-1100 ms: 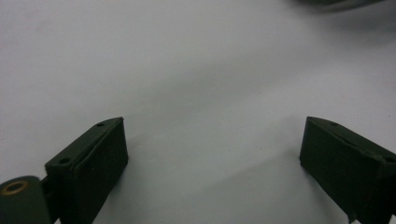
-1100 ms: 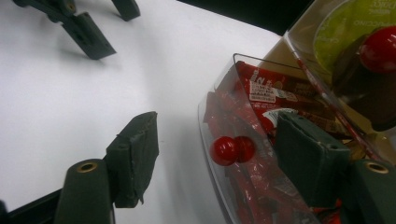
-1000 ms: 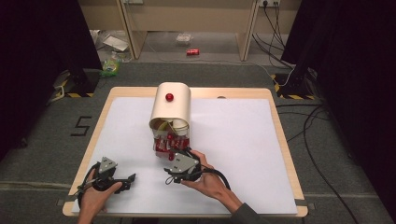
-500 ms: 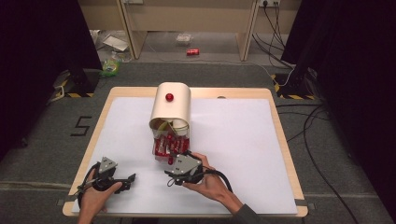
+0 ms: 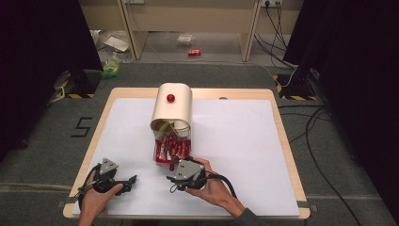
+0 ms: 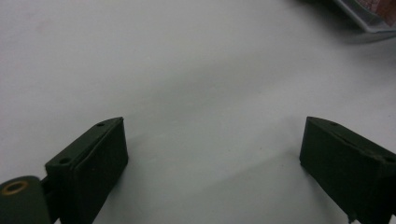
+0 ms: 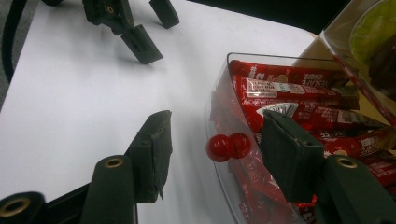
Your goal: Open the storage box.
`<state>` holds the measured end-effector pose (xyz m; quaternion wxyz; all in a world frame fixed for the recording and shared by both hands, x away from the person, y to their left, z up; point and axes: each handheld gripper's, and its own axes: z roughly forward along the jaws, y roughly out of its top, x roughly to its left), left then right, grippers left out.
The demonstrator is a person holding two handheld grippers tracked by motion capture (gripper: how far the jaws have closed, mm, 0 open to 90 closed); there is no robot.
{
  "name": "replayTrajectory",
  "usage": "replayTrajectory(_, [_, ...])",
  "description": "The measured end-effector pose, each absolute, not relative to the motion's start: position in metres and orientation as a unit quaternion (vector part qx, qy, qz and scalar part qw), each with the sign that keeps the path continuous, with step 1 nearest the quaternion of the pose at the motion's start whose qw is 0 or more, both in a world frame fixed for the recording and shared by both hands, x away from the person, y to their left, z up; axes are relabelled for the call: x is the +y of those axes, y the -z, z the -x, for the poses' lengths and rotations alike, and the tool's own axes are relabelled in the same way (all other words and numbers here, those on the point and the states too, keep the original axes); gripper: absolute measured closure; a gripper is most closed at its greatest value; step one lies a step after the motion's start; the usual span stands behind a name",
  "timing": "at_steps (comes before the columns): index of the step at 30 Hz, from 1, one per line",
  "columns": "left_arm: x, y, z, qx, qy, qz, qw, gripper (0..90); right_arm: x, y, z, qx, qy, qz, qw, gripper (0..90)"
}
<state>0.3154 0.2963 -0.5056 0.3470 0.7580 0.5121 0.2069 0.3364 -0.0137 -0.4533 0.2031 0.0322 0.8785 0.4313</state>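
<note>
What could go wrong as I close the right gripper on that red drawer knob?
1. The right gripper stands open around the small round red knob, which sits nearer one jaw; an off-centre pinch might slip off it.
2. That far jaw lies over the clear drawer front and could catch its rim or the red snack packets.
3. Pulling might drag the light cream cabinet along the table, since the left gripper rests apart, open, bracing nothing.
</note>
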Motion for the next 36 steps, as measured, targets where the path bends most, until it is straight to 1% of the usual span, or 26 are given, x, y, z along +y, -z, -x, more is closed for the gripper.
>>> replayTrajectory(6, [0.296,0.506,-0.315,0.512,-0.207,-0.758,0.347,6.9,-0.014,0.455,-0.333,0.879,-0.431,-0.032,0.2,45.0])
replayTrajectory(19, [0.296,0.506,-0.315,0.512,-0.207,-0.758,0.347,6.9,-0.014,0.464,-0.323,0.888,-0.426,-0.026,0.174,47.9])
replayTrajectory(36, [0.296,0.506,-0.315,0.512,-0.207,-0.758,0.347,6.9,-0.017,0.465,-0.312,0.888,-0.433,-0.029,0.155,44.8])
